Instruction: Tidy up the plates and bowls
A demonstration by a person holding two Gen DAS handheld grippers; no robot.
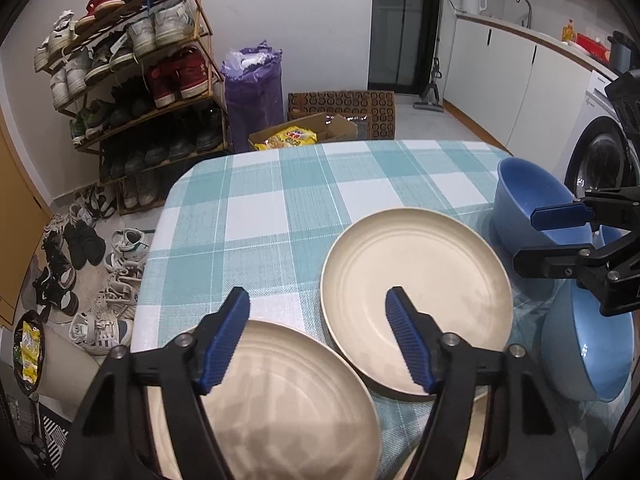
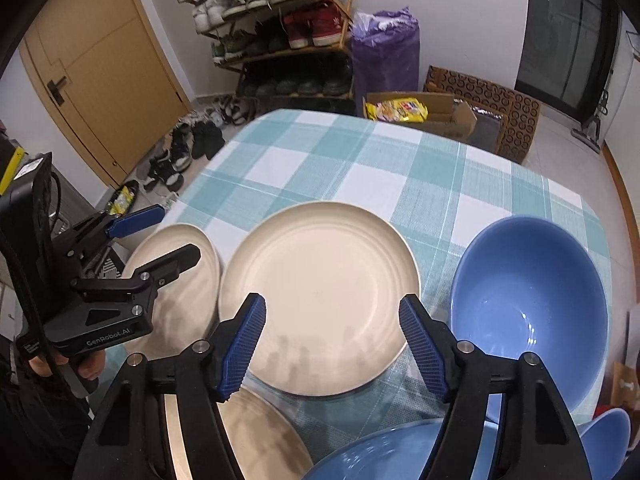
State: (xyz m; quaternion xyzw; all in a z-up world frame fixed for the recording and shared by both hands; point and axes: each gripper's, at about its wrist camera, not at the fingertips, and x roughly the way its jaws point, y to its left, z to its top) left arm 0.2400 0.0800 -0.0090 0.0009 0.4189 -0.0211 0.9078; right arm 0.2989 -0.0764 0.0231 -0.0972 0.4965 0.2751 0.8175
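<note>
On the checked tablecloth [image 1: 280,200] lie cream plates and blue bowls. My left gripper [image 1: 318,336] stands open above the far rim of a near cream plate [image 1: 280,408], its right finger over a second cream plate [image 1: 416,272]. My right gripper [image 2: 332,320] is open over the near part of the middle cream plate [image 2: 320,280]. A left cream plate [image 2: 180,292] lies under the left gripper [image 2: 176,232], and a third plate [image 2: 256,436] is at the bottom. A blue bowl [image 2: 528,300] sits to the right. The right gripper [image 1: 528,238] hovers by a blue bowl [image 1: 524,192].
More blue bowls [image 2: 384,456] [image 1: 588,356] sit at the near right. A shoe rack [image 1: 136,80], loose shoes [image 1: 84,240], a purple bag [image 1: 252,88] and cardboard boxes [image 1: 340,116] stand beyond the table's far edge. Kitchen cabinets [image 1: 512,72] and a washing machine [image 1: 600,152] are at the right.
</note>
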